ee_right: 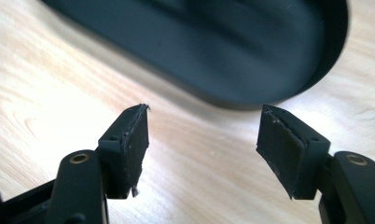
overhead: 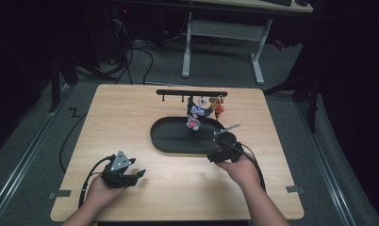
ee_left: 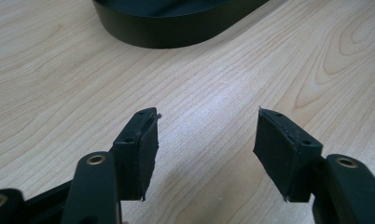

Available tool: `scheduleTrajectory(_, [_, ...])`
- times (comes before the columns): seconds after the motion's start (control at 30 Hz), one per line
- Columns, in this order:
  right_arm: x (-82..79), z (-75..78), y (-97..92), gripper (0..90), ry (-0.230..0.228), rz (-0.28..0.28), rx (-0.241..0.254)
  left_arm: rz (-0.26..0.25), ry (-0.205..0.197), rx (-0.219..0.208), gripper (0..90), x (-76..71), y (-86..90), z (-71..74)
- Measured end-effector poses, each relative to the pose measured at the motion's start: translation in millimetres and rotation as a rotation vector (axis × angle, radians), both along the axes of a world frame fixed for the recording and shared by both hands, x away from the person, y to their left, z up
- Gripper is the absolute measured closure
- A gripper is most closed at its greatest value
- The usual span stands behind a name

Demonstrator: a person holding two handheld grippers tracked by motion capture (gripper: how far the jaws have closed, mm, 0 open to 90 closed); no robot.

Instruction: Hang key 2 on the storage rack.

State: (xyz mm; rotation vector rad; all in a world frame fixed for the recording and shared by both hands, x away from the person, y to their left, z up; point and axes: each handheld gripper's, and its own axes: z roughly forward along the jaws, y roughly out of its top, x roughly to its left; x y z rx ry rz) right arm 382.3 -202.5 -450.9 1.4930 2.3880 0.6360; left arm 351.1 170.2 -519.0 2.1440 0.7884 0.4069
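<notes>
Both grippers, left gripper and right gripper, sit released and empty near the black tray, so with the plush toys already hanging on the rack, I'd guess little's left.

On the wooden table: 1 black oval tray, just ahead of the right gripper; 1 black hanging rack beyond the tray, with 2 small plush toys, 1 dark and 1 orange. 2 grippers, the left gripper included.

Black oval tray on wooden table; toys hanging from rack.
</notes>
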Motion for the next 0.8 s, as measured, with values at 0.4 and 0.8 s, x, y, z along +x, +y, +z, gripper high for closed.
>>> scheduleTrajectory(0.4, [-64.7,-57.9,-16.8,31.8,-0.224,-0.031,0.151,-0.027,-0.008,-0.005,39.7,-6.3,-6.1,0.5])
scheduleTrajectory(0.8, [-95.1,-69.2,-22.8,24.0,-0.380,-0.042,0.196,-0.052,-0.013,-0.007,39.3,-12.5,-15.8,1.4])
